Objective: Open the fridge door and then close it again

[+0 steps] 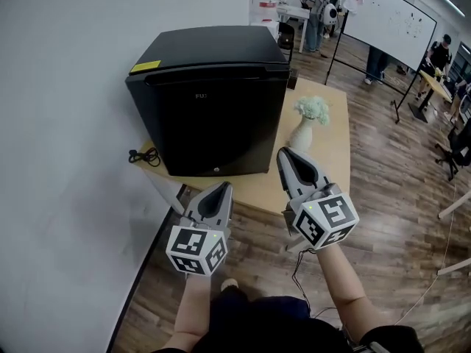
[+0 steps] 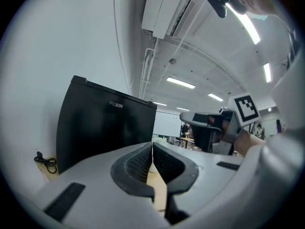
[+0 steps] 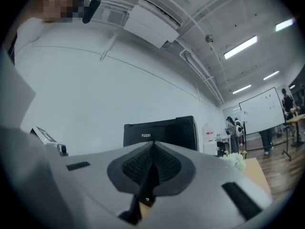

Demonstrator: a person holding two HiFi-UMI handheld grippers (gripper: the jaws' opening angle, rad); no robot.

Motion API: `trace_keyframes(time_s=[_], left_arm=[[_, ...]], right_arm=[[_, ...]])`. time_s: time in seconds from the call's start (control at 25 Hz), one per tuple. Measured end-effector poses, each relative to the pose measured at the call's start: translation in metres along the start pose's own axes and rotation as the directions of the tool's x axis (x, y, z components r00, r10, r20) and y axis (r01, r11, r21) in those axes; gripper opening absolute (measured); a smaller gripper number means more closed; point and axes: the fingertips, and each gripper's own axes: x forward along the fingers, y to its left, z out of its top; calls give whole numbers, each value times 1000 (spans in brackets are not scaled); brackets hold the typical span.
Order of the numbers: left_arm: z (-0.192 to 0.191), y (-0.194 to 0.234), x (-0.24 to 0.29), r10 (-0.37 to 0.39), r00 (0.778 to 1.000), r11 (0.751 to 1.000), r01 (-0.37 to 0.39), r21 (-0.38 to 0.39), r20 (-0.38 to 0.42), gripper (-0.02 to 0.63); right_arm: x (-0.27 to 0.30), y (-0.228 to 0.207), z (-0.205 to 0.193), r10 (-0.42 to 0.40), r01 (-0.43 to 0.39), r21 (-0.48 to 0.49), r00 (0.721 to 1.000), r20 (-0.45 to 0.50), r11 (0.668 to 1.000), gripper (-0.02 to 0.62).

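While I hold both grippers just short of bench (image 1: 335, 168), black fridge (image 1: 213, 101) sits on it by wall, door shut. Left gripper (image 1: 221, 187): jaws clenched, empty, pointing at fridge front. Right gripper (image 1: 284, 153): jaws clenched, empty, near white vase (image 1: 302, 134) beside fridge.

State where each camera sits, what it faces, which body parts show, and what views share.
Head view: on the head, looking down at the fridge; forearms show.
Left gripper view: on the left hand-held gripper, facing fridge; right hand shows.
Right gripper view: on the right hand-held gripper, facing fridge; head shows.
All share the fridge.
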Motion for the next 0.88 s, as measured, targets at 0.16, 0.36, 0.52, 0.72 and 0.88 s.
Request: trace_keyframes(time_s=[0.16,0.36,0.52,0.72,0.88], left_arm=[[-10,-4,1,18,1000,1000,-18,-13,3,6],[-22,-4,-1,33,999,999,-33,-37,-14,6],[-27,0,-2,49,999,998,-50,-31,-23,6],[-28,6,0,62,998,998,-62,-17,-25,6],[-29,9,4,58,998,998,-59,-17,-29,6]], right_arm=[[-17,2,-43,-31,34,89,999,-40,995,-9],[-30,8,-76,-76,82,73,993,-91,994,-9],[-37,13,-76,-104,109,54,991,-83,993,-9],[-36,11,-78,-115,121,68,990,-82,990,-9],[-33,7,-82,-122,129,78,988,-89,989,-11]])
